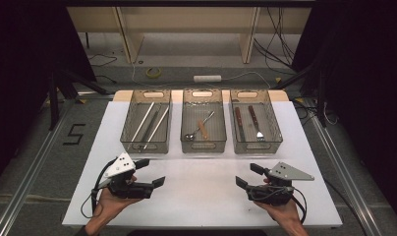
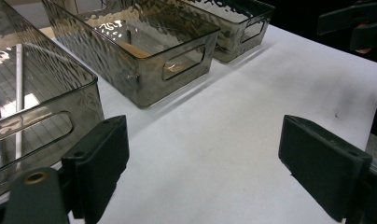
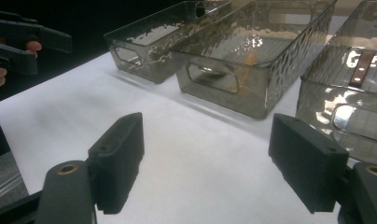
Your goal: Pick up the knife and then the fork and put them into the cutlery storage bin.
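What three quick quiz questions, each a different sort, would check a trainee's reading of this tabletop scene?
1. How many bins stand on the table?
2. True or false: the left gripper holds a spoon.
3. Which bin holds the fork: A left bin, B middle bin, C right bin?

Key:
1. Three: left bin, middle bin, right bin.
2. False; both it and the right gripper are open and empty.
3. C.

A lab: black curtains [image 1: 19, 73], floor cables [image 1: 280, 44], aluminium rails [image 1: 24, 182].
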### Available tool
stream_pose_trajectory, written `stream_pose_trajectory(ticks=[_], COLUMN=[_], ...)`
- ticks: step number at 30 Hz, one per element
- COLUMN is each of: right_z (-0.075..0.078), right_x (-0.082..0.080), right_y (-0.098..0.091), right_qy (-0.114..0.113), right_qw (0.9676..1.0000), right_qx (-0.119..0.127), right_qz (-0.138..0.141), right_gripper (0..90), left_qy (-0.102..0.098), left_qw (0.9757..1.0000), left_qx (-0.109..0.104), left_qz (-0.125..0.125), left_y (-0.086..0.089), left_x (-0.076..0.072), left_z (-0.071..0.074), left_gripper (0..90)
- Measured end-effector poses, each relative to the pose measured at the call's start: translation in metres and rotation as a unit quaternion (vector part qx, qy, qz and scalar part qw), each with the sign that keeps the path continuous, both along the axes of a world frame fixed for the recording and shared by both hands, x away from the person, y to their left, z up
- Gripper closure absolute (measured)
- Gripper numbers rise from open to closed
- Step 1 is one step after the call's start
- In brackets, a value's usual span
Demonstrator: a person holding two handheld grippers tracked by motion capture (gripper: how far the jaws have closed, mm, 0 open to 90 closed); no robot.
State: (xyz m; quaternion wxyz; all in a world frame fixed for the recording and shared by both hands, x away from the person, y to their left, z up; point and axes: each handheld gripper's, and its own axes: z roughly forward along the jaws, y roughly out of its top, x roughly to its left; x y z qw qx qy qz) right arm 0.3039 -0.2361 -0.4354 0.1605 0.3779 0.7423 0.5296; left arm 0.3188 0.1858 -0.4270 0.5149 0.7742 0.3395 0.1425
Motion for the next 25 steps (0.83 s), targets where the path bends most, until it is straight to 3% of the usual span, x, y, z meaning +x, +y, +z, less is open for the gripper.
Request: stream_pose_trajectory(ticks=[25], right_z=[-0.0019], right_x=[0.0005], right_y=[-0.0022], right_qy=[-0.001], right_qw=[0.9999], right_qx=[-0.013], right_qz=[-0.011], right_gripper=[24.9], left_qy=[0.0], left_qw=[1.0], left_qx=[0.002], left_qz=[-0.001], left_y=[-0.0002], left_x=[0.0006], left_z=[-0.0003], left_gripper=[15.4])
